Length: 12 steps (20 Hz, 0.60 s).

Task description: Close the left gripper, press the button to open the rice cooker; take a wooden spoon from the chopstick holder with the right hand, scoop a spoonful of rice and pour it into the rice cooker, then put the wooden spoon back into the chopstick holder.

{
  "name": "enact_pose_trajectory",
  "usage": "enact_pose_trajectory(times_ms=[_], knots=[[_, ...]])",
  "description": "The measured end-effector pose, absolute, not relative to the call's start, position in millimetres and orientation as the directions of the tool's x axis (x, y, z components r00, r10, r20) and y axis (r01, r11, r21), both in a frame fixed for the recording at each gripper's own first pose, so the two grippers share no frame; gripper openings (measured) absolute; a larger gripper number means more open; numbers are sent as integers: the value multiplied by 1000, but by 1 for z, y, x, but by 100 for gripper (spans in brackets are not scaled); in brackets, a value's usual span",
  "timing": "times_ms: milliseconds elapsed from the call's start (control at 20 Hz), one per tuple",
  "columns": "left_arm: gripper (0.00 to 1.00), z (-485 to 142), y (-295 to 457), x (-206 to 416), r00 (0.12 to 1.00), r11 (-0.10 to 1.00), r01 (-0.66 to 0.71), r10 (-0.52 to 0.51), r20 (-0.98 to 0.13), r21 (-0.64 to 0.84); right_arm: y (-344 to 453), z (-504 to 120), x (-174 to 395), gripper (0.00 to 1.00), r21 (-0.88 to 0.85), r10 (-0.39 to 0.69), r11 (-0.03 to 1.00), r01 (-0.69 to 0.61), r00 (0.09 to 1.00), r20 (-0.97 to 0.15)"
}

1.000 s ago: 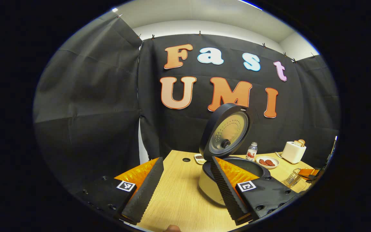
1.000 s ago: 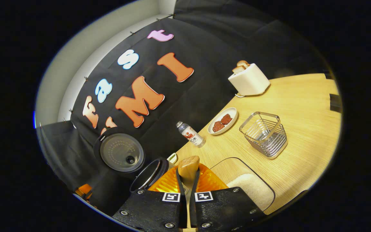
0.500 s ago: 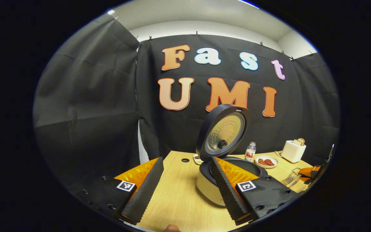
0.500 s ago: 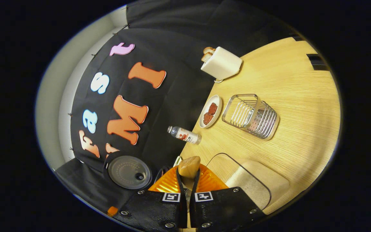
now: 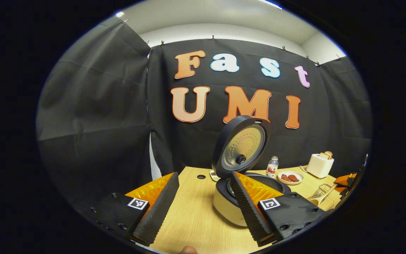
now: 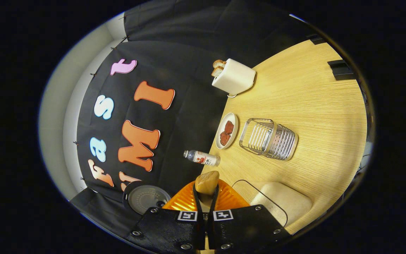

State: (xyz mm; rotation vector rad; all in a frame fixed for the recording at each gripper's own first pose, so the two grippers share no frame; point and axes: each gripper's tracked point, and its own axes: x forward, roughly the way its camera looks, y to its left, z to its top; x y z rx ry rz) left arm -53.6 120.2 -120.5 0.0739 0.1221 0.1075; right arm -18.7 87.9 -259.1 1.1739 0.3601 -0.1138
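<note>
Left gripper point(image 5: 203, 206): fingers spread wide, gripping nothing.
Right gripper point(image 6: 205, 197): fingers clamped on wooden spoon point(image 6: 207, 182).
Rice cooker point(image 5: 240, 197): lid stood raised.

The tabletop point(image 6: 312, 91) is pale yellow wood with fine straight grain. The rice cooker point(image 5: 224, 206) has a cream body and a dark lid — its inner plate silvery and dotted with small holes. The wooden spoon point(image 6: 207, 182) is honey-brown. The chopstick holder point(image 6: 270, 139) is silvery wire. The toaster point(image 6: 234, 78) is white; a white plate point(image 6: 220, 135) carries dark red pieces.
</note>
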Motion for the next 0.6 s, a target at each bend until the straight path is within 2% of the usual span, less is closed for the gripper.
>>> enact_pose_trajectory(times_ms=[600], knots=[[98, -127, 123, -47, 987, 995, -87, 93, -131, 57, 102, -182, 13, 2, 903, 105, 383, 192, 963, -249]])
